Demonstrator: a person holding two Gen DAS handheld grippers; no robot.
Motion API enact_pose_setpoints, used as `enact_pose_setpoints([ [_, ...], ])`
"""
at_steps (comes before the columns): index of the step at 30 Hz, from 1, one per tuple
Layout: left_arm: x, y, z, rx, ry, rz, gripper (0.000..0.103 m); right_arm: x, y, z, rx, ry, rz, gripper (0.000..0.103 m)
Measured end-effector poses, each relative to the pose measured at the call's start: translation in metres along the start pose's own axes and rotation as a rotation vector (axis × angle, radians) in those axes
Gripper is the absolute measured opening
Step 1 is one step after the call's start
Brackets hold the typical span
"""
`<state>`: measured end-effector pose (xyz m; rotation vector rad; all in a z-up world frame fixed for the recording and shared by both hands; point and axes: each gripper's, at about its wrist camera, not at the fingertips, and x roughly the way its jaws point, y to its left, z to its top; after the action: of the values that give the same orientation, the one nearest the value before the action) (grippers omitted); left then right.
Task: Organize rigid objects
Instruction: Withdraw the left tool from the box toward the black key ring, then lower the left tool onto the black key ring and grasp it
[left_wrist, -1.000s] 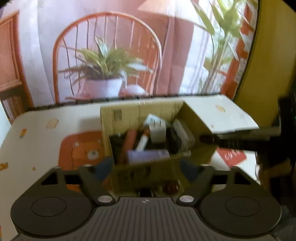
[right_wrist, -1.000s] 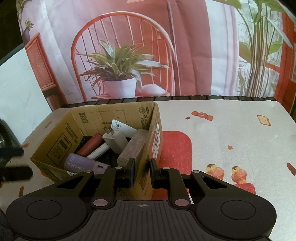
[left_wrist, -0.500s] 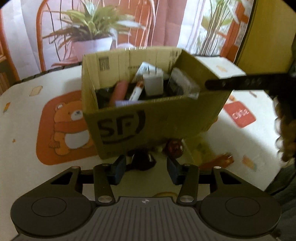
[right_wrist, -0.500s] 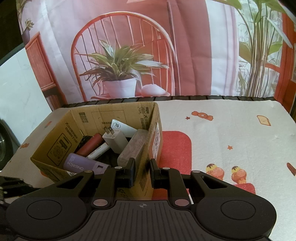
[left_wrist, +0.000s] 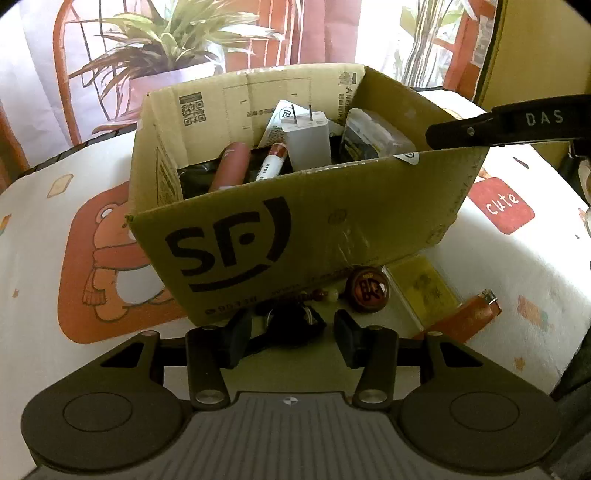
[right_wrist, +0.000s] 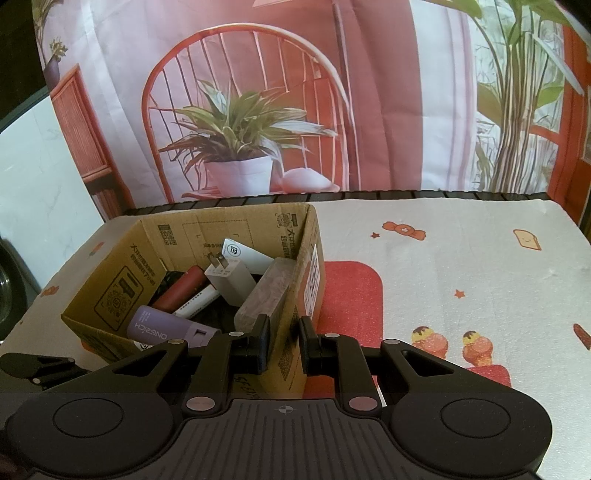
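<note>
Jaws of left gripper (left_wrist: 291, 334) apart, flanking a dark object (left_wrist: 291, 326) (shape unclear) beside corrugated cardboard box (left_wrist: 332, 221). Right gripper (right_wrist: 283, 341) clamped on box wall. Inside: white charger (left_wrist: 306, 138), red cylinder (left_wrist: 231, 166), partly hidden.

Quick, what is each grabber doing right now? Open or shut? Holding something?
Left gripper: jaws open, just been closing, around a small black thing on the table, not gripping it.
Right gripper: shut on the cardboard box wall.
</note>
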<state>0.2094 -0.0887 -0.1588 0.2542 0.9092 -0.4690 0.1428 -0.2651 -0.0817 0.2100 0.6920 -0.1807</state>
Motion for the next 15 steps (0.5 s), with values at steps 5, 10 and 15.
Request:
enact_pose_setpoints([
  [5,-0.004,0.006,-0.003,-0.014,0.000,-0.009,0.038,-0.001,0.000,0.000,0.000,0.000,0.001,0.017],
  [10,-0.009,0.006,-0.009,-0.016,0.020,-0.027,0.038,0.000,0.000,0.000,0.001,0.000,0.001,0.017],
  [15,-0.017,0.007,-0.017,-0.032,0.043,-0.034,0.038,0.000,0.000,0.000,0.001,0.000,0.001,0.017],
])
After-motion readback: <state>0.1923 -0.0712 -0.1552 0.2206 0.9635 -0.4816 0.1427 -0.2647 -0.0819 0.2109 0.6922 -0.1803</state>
